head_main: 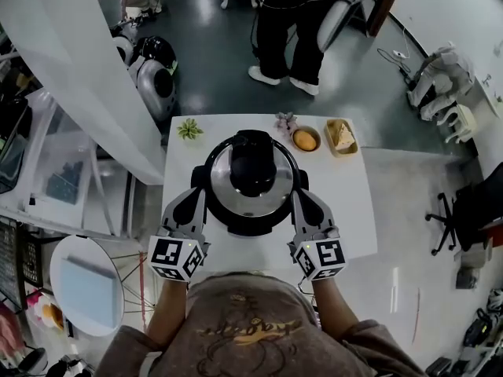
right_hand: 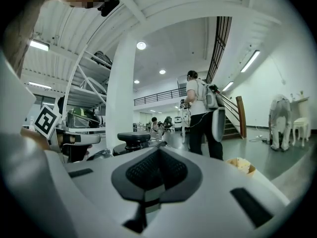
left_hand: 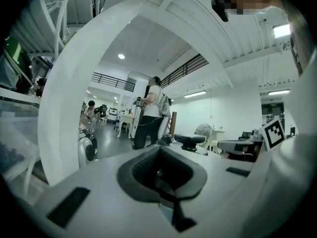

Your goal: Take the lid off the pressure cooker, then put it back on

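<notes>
The pressure cooker [head_main: 253, 210] stands in the middle of the white table [head_main: 354, 218], with its steel lid [head_main: 271, 199] on and a black handle [head_main: 252, 162] on top. My left gripper [head_main: 195, 192] lies against the cooker's left side, beside a black side handle [head_main: 199, 176]. My right gripper [head_main: 302, 195] lies against the right side. Both point away from me, about level. In the left gripper view the left gripper [left_hand: 161, 175] has its jaws together with nothing seen between them, and the lid handle [left_hand: 189, 140] shows to the right. The right gripper [right_hand: 156, 175] is likewise shut, with the lid handle [right_hand: 132, 138] to its left.
At the table's far edge sit a small green plant [head_main: 189, 129], a pinkish object [head_main: 284, 120], a bowl with an orange thing [head_main: 305, 140] and a small basket [head_main: 341, 136]. A person [head_main: 287, 30] stands beyond the table. A round white table [head_main: 86, 285] is at lower left.
</notes>
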### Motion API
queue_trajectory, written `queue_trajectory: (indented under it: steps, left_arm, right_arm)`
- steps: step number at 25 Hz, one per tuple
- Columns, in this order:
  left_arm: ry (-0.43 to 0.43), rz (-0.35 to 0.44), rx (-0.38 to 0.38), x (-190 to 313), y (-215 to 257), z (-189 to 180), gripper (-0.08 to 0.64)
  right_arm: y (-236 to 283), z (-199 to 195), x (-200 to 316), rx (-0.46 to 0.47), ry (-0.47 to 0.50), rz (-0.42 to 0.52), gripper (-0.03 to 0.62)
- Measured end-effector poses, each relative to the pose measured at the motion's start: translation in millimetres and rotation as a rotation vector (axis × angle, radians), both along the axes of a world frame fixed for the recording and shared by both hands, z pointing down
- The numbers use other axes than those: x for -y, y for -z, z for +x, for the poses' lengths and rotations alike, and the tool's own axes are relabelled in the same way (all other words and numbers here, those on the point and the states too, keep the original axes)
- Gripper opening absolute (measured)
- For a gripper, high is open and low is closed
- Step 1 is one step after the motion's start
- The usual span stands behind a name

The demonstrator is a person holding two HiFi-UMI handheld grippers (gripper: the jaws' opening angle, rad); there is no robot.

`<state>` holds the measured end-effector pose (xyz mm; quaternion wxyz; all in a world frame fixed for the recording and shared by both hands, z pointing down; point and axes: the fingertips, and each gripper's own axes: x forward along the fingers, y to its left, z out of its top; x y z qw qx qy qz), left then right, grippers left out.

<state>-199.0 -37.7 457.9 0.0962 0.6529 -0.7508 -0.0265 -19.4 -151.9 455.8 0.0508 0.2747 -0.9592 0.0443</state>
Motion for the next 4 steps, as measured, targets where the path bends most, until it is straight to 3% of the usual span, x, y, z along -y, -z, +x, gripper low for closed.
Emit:
queue_trajectory:
  steps: [4]
  left_arm:
    - [-0.005, 0.001, -0.003, 4.7, 0.9, -0.6, 0.005]
  right_arm:
    - [1.5, 0.3, 5.5, 0.005, -0.005, 0.001, -0.006]
